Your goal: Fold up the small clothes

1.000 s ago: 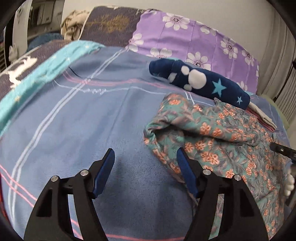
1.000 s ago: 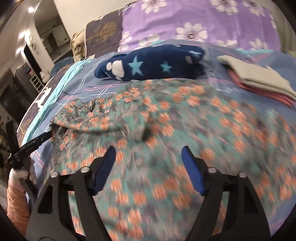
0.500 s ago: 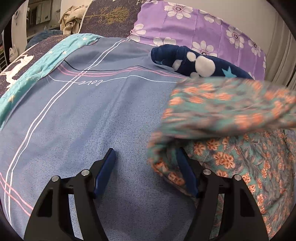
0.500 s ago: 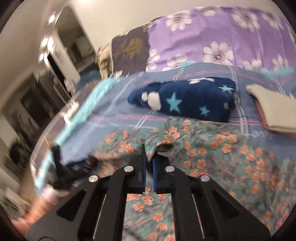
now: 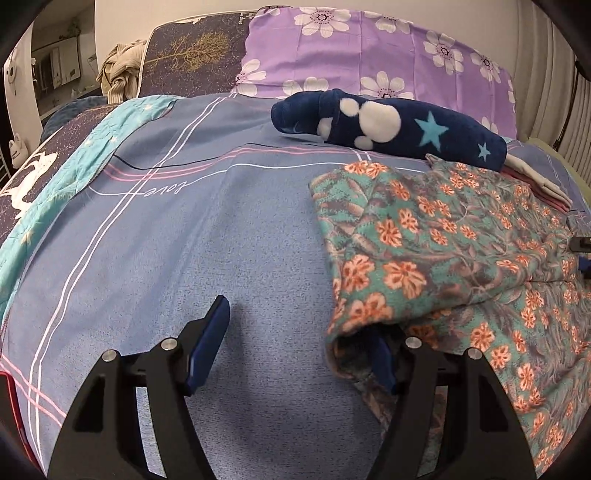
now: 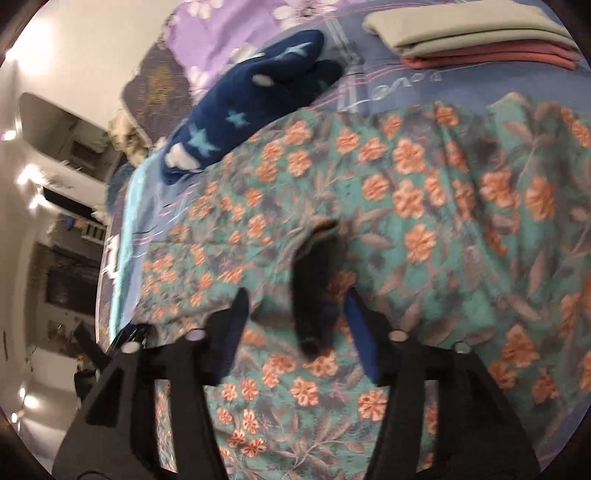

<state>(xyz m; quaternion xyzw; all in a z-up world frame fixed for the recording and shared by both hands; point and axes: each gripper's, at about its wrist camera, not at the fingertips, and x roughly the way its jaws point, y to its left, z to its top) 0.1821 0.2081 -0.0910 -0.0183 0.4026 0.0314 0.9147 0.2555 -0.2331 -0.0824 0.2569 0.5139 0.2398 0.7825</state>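
You are holding both tongs released. The floral garment (image 5: 443,258) is lying on the bed (image 5: 184,240), its folded edge draping over your left tongs' (image 5: 299,339) right finger; your right tongs (image 6: 295,325) are hovering directly above it.

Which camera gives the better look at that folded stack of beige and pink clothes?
The right wrist view: the folded stack lies in plain sight at the top, beige layers above pink. The left wrist view shows only a thin edge of it past the navy star blanket.
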